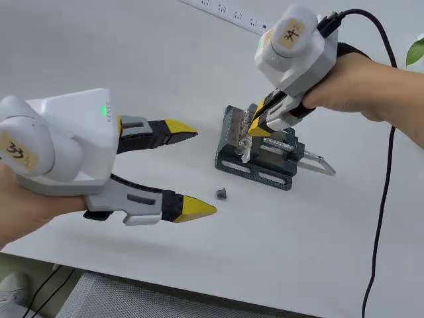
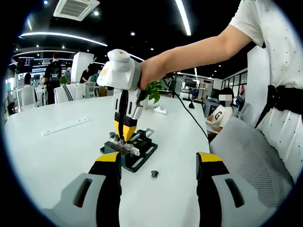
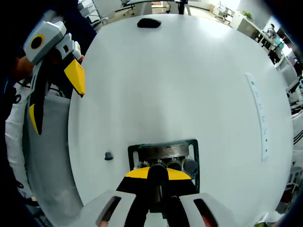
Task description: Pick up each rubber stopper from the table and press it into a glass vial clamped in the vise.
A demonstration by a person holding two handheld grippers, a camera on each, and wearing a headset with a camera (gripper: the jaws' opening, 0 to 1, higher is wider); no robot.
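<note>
Left tool (image 1: 205,172) hovers spread and empty; right tool (image 1: 256,128) pinches a stopper (image 3: 158,174) over the vials (image 1: 244,144) in the vise (image 1: 258,169), pressing judged underway, needing straight downward seating.

White table (image 1: 132,66) carried few things. Dark vise (image 1: 265,173) stood on it, base flat. One loose rubber stopper (image 1: 222,193) lay near vise (on near side, not touching base). White power strip (image 1: 225,12) lay at far edge. Black cable (image 1: 383,218) crossed right part.
</note>
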